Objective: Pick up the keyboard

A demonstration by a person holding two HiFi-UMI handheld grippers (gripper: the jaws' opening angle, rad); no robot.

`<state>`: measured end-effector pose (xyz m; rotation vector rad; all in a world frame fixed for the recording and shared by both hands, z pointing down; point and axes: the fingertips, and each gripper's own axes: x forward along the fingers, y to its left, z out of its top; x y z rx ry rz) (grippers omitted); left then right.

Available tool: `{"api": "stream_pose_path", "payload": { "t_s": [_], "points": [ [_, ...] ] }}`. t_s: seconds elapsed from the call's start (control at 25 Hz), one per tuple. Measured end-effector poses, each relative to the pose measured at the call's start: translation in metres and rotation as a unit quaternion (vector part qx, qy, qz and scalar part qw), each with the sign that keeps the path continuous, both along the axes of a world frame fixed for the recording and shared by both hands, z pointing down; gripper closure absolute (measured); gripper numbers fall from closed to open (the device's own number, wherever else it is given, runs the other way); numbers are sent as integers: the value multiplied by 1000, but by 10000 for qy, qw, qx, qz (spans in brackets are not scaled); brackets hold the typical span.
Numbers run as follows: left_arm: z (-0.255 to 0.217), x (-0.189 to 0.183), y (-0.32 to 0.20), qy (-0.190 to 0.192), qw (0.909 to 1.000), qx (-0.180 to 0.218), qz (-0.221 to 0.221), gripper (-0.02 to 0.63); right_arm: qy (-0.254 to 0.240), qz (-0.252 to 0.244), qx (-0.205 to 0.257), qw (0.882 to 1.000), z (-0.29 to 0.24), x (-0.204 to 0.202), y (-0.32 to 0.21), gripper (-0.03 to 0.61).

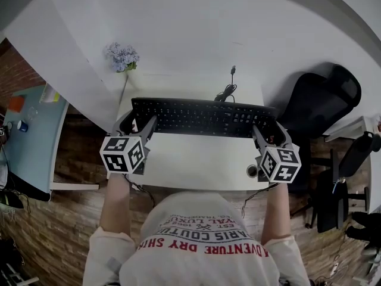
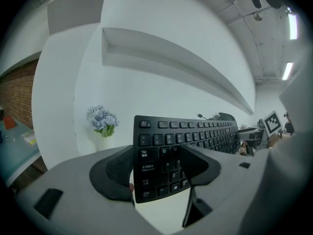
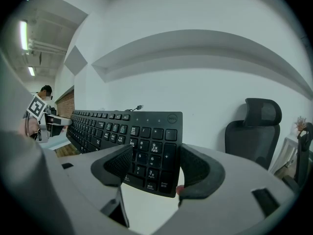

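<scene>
Here a white table (image 1: 196,162) meets a white wall (image 1: 196,28), with a black chair (image 1: 315,100) beside it; its vase (image 2: 104,140) holds pale flowers (image 1: 121,56). The keyboard (image 1: 202,117) is raised over the table, its ends inside the wide jaws of the left gripper (image 1: 136,124) and the right gripper (image 1: 271,134).

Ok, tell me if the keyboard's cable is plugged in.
Unplugged: the cable lies coiled on the table behind the keyboard, its plug free.

A pale shirt (image 1: 202,243) with red lettering fills the frame's bottom, and the grey left gripper (image 1: 136,124) and right gripper (image 1: 271,134) each bear a black-and-white marker cube (image 1: 123,154).
</scene>
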<state>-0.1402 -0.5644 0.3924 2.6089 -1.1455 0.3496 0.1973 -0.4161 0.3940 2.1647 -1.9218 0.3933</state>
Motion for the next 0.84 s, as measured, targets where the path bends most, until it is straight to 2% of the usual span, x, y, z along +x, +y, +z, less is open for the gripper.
{"api": "stream_pose_path", "payload": {
  "t_s": [0.84],
  "points": [
    [3, -2, 1, -19, 10000, -94, -6, 305, 14, 52, -78, 10000, -1, -2, 1, 270]
  ]
}}
